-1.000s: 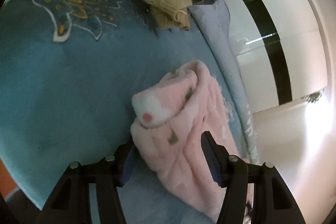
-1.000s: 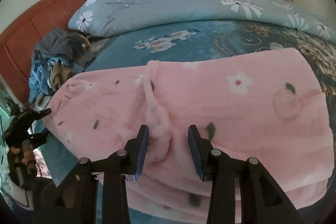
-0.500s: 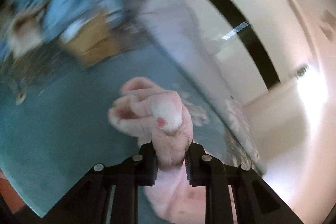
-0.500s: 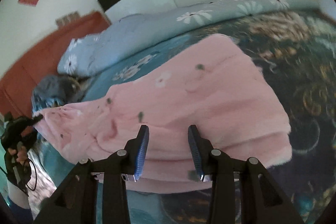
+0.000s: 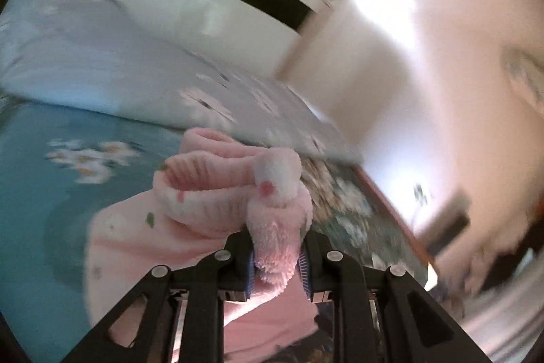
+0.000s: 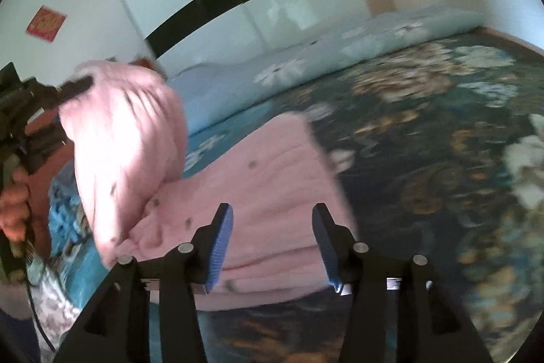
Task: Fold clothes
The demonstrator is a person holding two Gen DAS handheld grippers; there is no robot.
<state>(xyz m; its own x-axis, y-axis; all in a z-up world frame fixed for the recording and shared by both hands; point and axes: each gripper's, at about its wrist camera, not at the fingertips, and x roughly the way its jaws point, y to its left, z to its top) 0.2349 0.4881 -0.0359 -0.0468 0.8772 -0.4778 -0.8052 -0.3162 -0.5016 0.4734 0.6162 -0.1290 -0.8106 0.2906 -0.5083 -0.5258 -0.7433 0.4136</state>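
Observation:
A fluffy pink garment with small flower prints lies on the bed. My left gripper is shut on a bunched end of it and holds that end lifted above the bedspread. In the right wrist view the lifted end hangs at the left from the left gripper, held by a hand. The rest of the pink garment lies flat. My right gripper hovers over its near edge. Its jaws are opening, and no pad presses on the cloth.
The bed has a teal floral bedspread and a rolled light-blue floral quilt along its far side. White wardrobe doors with a black band stand behind. A red square sign hangs on the wall.
The left gripper closed on the garment's end, lifted it and swung it across. The right gripper let go of the fold it held, drew back and widened.

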